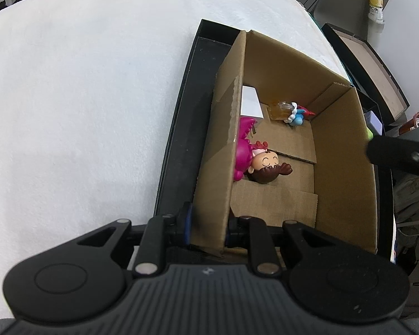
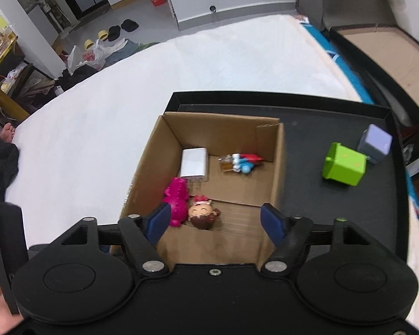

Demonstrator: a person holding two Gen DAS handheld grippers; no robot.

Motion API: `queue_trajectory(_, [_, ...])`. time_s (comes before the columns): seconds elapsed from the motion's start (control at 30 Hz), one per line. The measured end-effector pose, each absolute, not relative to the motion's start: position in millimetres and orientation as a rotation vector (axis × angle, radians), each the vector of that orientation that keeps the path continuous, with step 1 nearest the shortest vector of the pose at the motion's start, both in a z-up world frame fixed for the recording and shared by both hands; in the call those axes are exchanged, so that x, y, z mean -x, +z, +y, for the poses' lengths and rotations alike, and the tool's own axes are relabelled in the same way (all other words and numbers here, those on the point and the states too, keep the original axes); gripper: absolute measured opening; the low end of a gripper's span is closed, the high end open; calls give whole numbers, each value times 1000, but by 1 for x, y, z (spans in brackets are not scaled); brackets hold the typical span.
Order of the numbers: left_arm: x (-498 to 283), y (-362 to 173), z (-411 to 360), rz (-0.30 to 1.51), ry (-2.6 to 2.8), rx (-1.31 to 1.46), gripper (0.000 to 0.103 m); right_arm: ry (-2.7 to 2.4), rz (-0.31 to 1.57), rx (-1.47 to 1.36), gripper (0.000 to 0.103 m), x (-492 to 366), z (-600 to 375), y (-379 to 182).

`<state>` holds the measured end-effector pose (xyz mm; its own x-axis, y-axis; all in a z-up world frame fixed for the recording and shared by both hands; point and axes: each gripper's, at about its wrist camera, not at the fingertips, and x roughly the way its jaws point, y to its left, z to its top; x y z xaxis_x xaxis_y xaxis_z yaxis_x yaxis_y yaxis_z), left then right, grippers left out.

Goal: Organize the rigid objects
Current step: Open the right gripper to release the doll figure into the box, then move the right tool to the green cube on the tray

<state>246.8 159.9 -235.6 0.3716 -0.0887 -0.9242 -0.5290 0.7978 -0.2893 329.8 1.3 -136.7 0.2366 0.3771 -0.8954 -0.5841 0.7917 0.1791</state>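
We log: box (image 2: 268,164) on tray (image 2: 307,117), holding doll (image 2: 202,215), dinosaur (image 2: 177,196), charger (image 2: 194,164). Green cube (image 2: 343,167) at 3 o'clock. Our left gripper (image 1: 208,224) pinches box wall; right gripper (image 2: 213,219) spread.

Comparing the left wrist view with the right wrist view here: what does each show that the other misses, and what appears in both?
Only the left wrist view shows the left gripper clamped on the near wall of the cardboard box.

Only the right wrist view shows the green cube and lavender block on the black tray outside the box, and the right gripper open over it.

Both show the doll, magenta toy, white charger and small blue-and-red toy inside the box.
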Motion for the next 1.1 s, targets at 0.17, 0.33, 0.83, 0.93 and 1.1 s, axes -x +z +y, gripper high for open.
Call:
queue_trajectory(0.17, [-247,-235,159,1176,315,617,20,643,1135,209,82,-332,-16,-133])
queue_trajectory(0.33, [-248,-235,157,1177,326,612,20,592,1084,222,86,-334,-33,-129])
queue_trajectory(0.83, [-249,-235,155,1182,341,605,20,471,1051,93,101,-367,-88,-136])
queue_trajectory(0.93, [-248,-234,154,1181,343,603,20,463,1057,82,101,-374,-93,-139])
queue_trajectory(1.1, [-247,-234,152,1179,340,606,20,438,1084,43,101,-390,-105,-145])
